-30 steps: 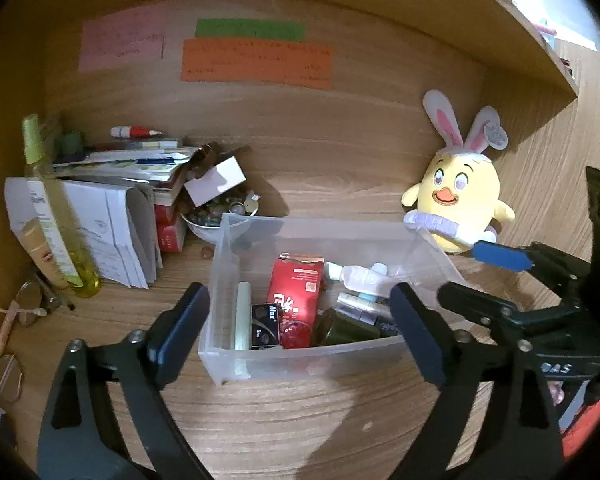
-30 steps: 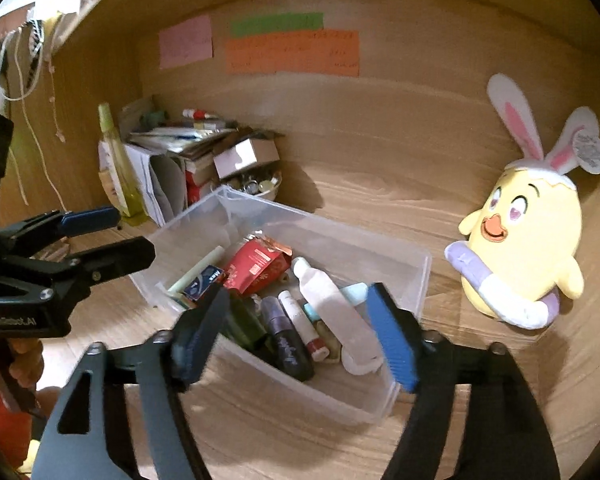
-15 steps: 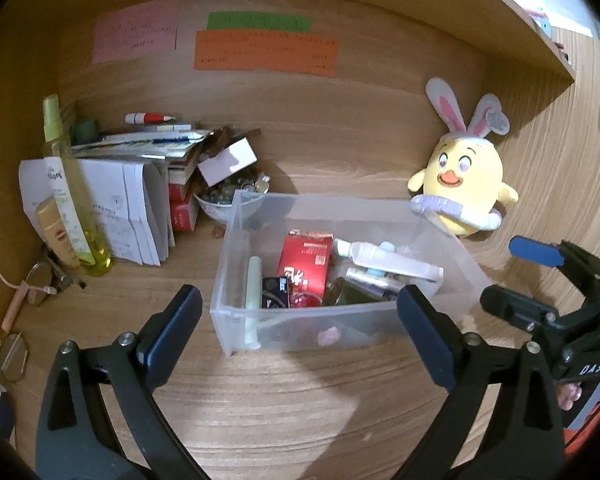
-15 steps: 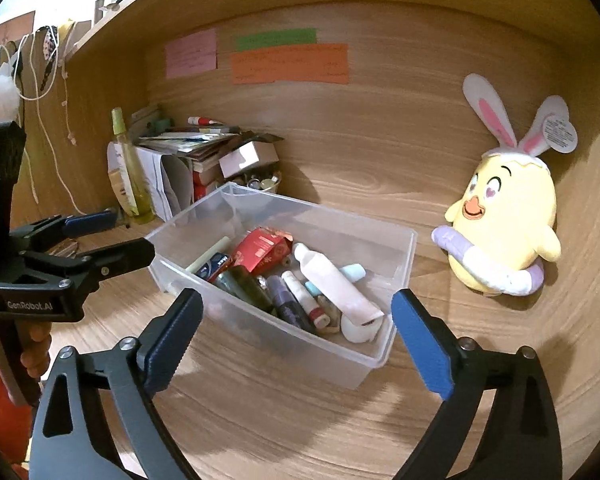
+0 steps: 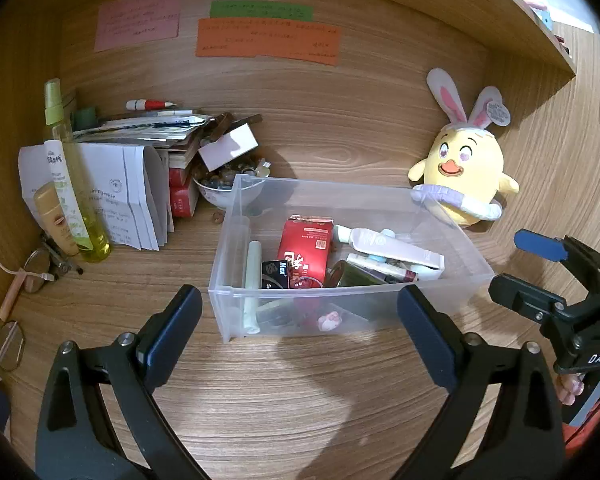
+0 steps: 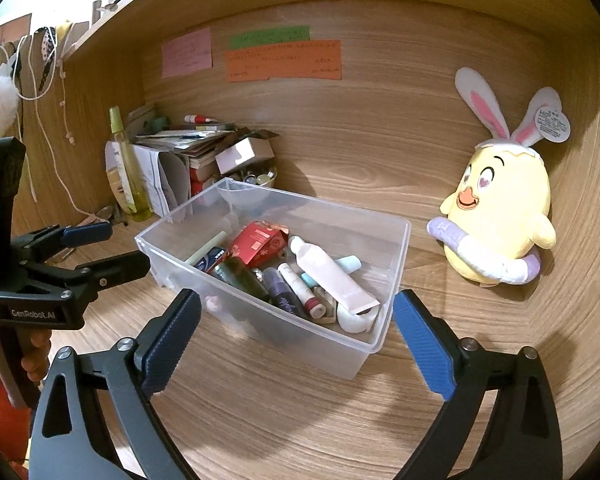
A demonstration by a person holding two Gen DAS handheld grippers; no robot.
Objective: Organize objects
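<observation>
A clear plastic bin [image 5: 380,308] sits on the wooden desk, holding a red carton [image 5: 306,252], a white tube [image 5: 384,246], a pale green stick [image 5: 252,276], a dark bottle [image 6: 240,276] and several small cosmetics. My left gripper [image 5: 298,320] is open just short of the bin's front wall, touching nothing. My right gripper [image 6: 296,336] is open before the bin's [image 6: 396,256] near right corner, with nothing between its pads. Each gripper shows in the other's view: the right gripper [image 5: 540,276] at the bin's right, the left gripper [image 6: 100,250] at its left.
A yellow bunny-eared chick plush [image 5: 460,172] leans in the back right corner. At back left stand a green spray bottle [image 5: 68,184], a paper stack [image 5: 132,192], a bowl of small items [image 5: 224,190] and a white box [image 5: 228,146]. Glasses [image 5: 36,264] lie far left. A shelf overhangs.
Both grippers have drawn back from the bin, which now looks smaller and farther. The right gripper's jaws have spread wider. The bin has stayed where it was.
</observation>
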